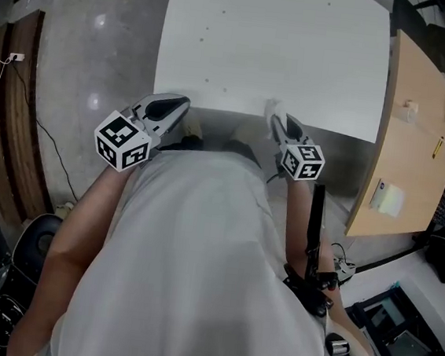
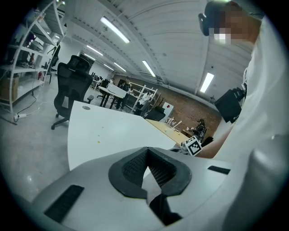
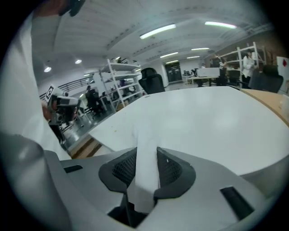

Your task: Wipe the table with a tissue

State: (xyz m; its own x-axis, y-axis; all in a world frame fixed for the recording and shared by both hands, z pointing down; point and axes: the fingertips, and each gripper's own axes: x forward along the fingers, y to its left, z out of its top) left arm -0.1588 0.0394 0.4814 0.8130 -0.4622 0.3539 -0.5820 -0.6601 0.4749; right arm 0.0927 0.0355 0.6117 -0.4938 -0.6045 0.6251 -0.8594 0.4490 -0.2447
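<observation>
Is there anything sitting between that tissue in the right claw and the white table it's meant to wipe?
Nothing visible. The right claw is shut on the tissue at the white table's near edge; the top ahead carries only a few tiny specks.

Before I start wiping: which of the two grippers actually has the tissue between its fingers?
The right gripper: a strip of white tissue is clamped between its fingers. The left gripper has nothing between its own.

Open workshop-like office: office chair (image 2: 72,85), white shelving racks (image 3: 122,76), ceiling strip lights (image 2: 115,29), brick wall (image 2: 186,109), concrete floor (image 1: 101,58).
</observation>
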